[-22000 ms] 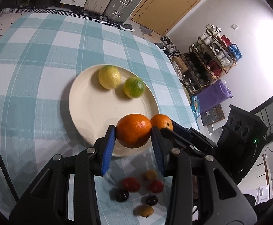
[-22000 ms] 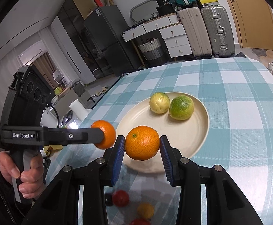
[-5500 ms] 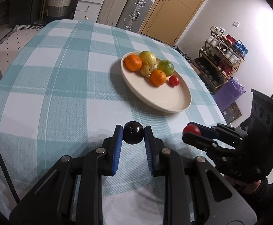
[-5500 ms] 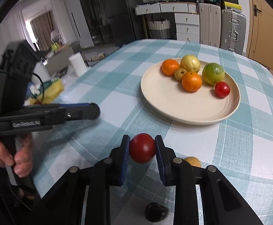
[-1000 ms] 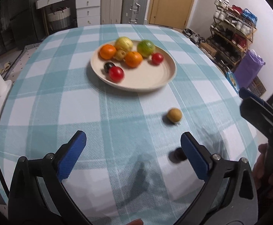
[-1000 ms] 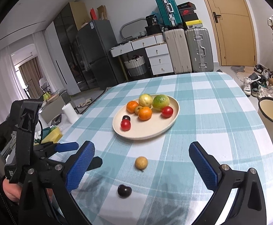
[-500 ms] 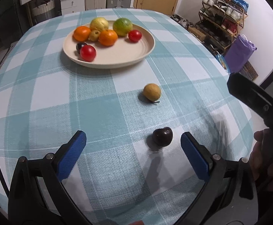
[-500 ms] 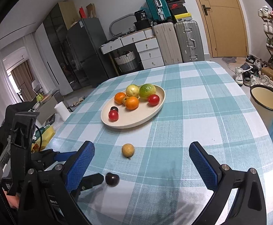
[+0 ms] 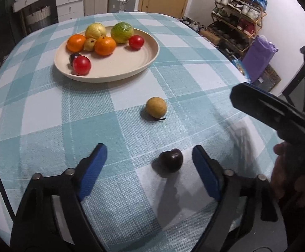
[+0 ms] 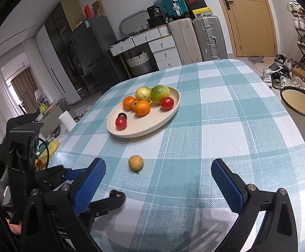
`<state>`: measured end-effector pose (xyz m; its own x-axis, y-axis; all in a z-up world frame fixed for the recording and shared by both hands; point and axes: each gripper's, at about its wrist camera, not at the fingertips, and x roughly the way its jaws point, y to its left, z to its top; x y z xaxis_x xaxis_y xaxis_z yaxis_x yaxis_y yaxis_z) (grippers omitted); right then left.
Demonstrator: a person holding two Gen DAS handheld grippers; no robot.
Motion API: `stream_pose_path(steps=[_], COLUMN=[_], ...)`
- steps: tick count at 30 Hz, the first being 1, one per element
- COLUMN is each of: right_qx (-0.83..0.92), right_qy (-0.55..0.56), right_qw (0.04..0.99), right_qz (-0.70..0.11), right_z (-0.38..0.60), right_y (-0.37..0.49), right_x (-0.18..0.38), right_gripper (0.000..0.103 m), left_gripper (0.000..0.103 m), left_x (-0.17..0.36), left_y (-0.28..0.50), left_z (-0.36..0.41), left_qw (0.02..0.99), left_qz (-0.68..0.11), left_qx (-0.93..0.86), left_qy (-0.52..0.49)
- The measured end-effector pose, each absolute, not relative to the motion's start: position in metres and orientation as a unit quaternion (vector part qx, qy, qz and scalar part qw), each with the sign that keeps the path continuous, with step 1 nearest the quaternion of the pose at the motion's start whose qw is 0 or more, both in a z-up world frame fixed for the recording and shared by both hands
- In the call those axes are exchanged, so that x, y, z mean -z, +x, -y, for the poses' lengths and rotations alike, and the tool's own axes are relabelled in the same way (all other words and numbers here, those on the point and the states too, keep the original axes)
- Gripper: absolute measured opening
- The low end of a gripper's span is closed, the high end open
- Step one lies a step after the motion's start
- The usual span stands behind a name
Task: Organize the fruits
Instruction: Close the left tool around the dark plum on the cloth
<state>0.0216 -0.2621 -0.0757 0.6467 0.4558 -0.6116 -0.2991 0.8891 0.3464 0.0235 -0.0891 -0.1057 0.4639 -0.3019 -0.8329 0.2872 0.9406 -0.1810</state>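
A dark plum (image 9: 171, 162) lies on the checked tablecloth between the blue pads of my left gripper (image 9: 149, 157). The jaws are closing and neither pad touches the plum, which sits nearer the right-hand pad. Farther on lies a tan round fruit (image 9: 156, 110). My right gripper (image 10: 157, 168) stands wide open and holds nothing, with the tan fruit (image 10: 135, 163) ahead between its fingers. The plum (image 10: 117, 194) shows beside one of the left gripper's fingers (image 10: 108, 204). The cream plate (image 9: 148, 63) holds oranges, a yellow fruit, a green citrus, red fruits and a dark one.
The table's near edge curves just below both grippers. A person's hand (image 9: 288, 178) holds the right gripper's handle at the table's right side. A cream bin (image 10: 299, 103) stands on the floor past the right edge. A paper roll (image 10: 66, 118) stands to the left.
My left gripper came down and forward over the dark plum, and its jaws narrowed around it. My right gripper sank slightly toward the tan fruit and stayed wide open.
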Motion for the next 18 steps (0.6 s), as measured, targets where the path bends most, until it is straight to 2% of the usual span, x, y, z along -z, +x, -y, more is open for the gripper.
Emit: stream_pose_path(steps=[3, 6, 8, 11, 18], right_qx=[-0.21, -0.21, -0.21, -0.211, -0.222], right_qy=[0.108, 0.109, 0.111, 0.111, 0.103], right_qw=[0.9, 0.899, 0.898, 0.897, 0.892], right_qz=[-0.367, -0.368, -0.371, -0.373, -0.38], right_z=[0.2622, 0.2618, 0.2619, 0.2604, 0.2538], right_y=[0.0246, 0.0266, 0.028, 0.0298, 0.0317], right_x=[0.0774, 0.079, 0.0804, 0.0817, 0.0841], right_gripper=[0.103, 0.103, 0.103, 0.103, 0.103], left_gripper=[0.073, 0.061, 0.039, 0.021, 0.021], left_x=[0.1087, 0.1102, 0.1107, 0.1126, 0.1085], left_y=[0.024, 0.0238, 0.0241, 0.0261, 0.0246], left_z=[0.0883, 0.0907, 0.0919, 0.0909, 0.0866], left_qw=[0.838, 0.835, 0.833, 0.824, 0.828], left_qz=[-0.501, -0.503, -0.504, -0.509, -0.502], left_qx=[0.215, 0.219, 0.226, 0.246, 0.25], left_qy=[-0.032, -0.024, -0.022, -0.036, -0.03])
